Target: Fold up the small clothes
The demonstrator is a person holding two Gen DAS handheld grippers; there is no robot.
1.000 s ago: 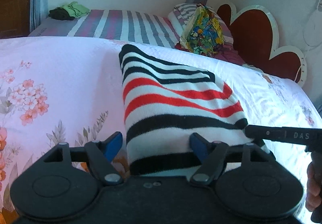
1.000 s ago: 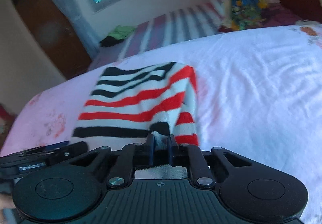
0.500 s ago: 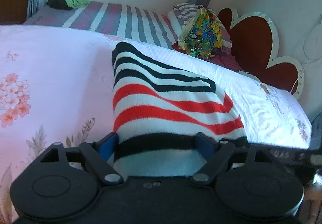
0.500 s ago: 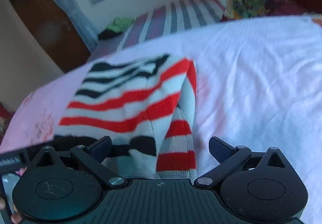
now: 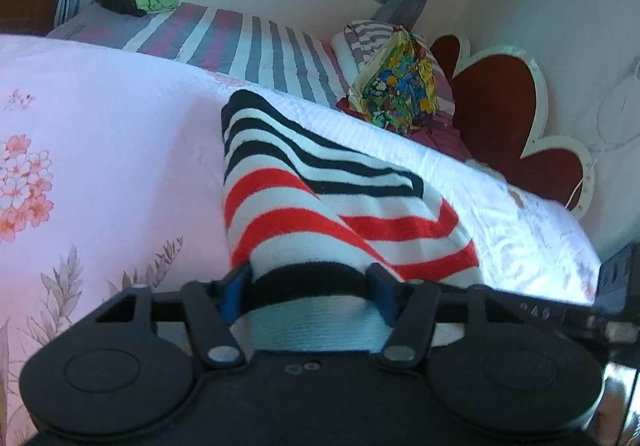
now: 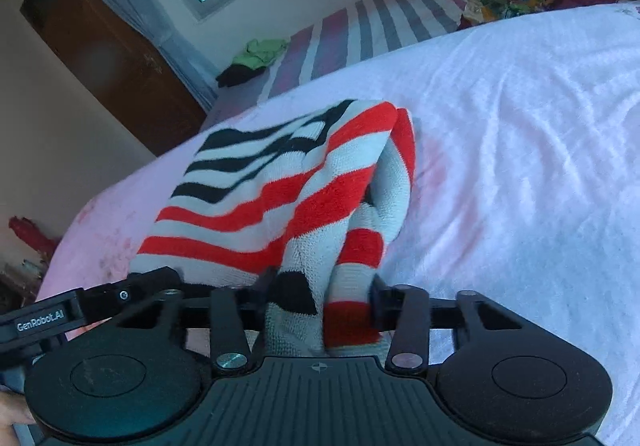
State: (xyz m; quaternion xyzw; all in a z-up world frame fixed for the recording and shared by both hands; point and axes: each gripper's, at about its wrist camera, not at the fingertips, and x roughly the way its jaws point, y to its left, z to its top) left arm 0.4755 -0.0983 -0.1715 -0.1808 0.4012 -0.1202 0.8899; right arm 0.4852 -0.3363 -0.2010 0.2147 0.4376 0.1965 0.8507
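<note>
I am running two hand-held claws over a bed (image 5: 120, 133); the striped garment (image 5: 304, 205) is lying on the bed cover, already doubled into a narrow stack, its near end reaching back to both claws.

Left claw (image 5: 308, 294): I am closing its jaws. They are standing about half apart with the garment's black-and-white near hem between them, and the blue pads (image 5: 236, 290) are touching the cloth at either side. I am reading this as a pinch forming on the full width of that hem.

Right claw (image 6: 320, 294): I am closing these jaws too. They are narrower, and a bunched red, white and black corner of the garment (image 6: 320, 205) is gathered between them, pressed at both sides. Loose layers are hanging open just beyond the fingers.

Risks from here, as I judge them:
- The left pads are catching the hem edgewise; a thick knit can slip out on lift.
- The right claw is gripping a wad, not a flat edge; uneven layers could drag and skew the fold.
- The two claws are sitting close together; moving either sideways could bump the other.
- Pulling before both pinches are firm could undo the stack
</note>
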